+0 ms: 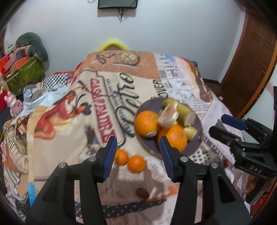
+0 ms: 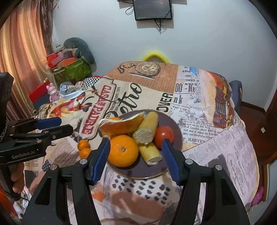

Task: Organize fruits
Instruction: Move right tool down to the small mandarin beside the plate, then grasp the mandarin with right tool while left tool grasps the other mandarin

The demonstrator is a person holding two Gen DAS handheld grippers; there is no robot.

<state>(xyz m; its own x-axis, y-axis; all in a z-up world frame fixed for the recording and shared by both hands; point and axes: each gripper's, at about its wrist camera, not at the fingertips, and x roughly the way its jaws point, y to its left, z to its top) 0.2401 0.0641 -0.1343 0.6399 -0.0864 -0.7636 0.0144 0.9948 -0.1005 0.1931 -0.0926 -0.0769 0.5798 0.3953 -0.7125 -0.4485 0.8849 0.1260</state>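
Lettering covers the tablecloth (image 2: 216, 147): "CASA PADRE" in red and "OVER" in black at frame centre. Below it, the dark plate (image 2: 173, 122) holds two oranges (image 2: 123, 150), a peeled orange piece (image 2: 121, 125), a tomato (image 2: 163, 136) and pale stalk pieces. Two small mandarins (image 1: 136, 163) lie beside it. The left gripper (image 1: 137, 148), marked "GenRobot.AI", and the right gripper (image 2: 135, 151) both stand spread and empty.

A pale wall (image 2: 207, 43) carries a mounted screen (image 2: 153, 9), with striped curtains (image 2: 22, 52) left and a wooden door (image 1: 251, 60) right.
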